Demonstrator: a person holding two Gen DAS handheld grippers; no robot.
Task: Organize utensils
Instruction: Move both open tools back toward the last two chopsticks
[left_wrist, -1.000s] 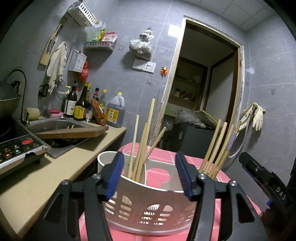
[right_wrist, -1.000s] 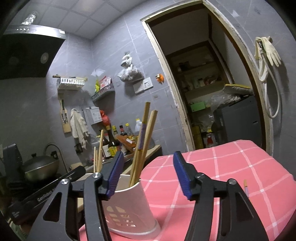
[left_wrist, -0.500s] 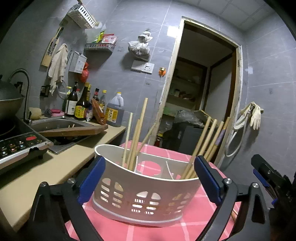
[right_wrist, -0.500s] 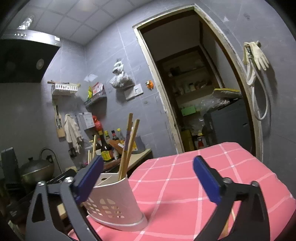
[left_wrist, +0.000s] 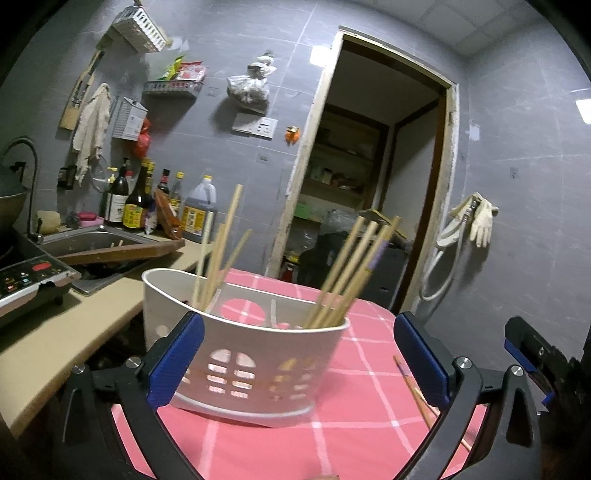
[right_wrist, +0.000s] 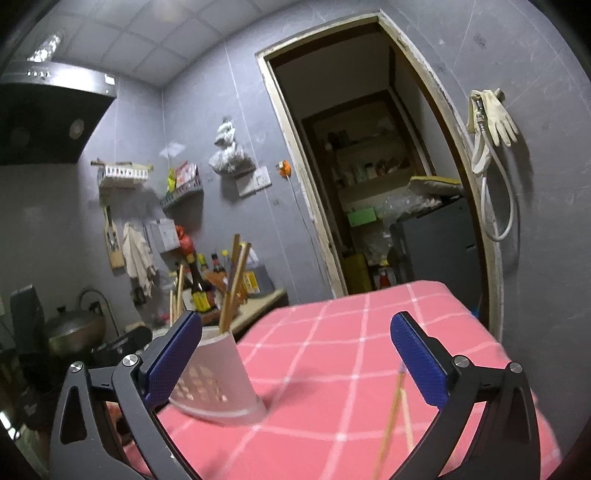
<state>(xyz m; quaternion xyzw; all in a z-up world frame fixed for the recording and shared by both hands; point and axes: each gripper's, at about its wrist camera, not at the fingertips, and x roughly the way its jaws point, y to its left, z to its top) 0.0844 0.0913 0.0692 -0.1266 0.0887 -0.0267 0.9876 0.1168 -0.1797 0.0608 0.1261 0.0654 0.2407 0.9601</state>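
Left gripper (left_wrist: 299, 358) fingers now wide, backed off white caddy (left_wrist: 258, 369) at frame centre. Right gripper (right_wrist: 295, 363) wide too, empty. Loose chopsticks (right_wrist: 397, 413) lower right likely next.

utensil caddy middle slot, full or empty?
Empty. The white caddy has chopsticks in its left and right slots only; pink cloth shows through the middle.
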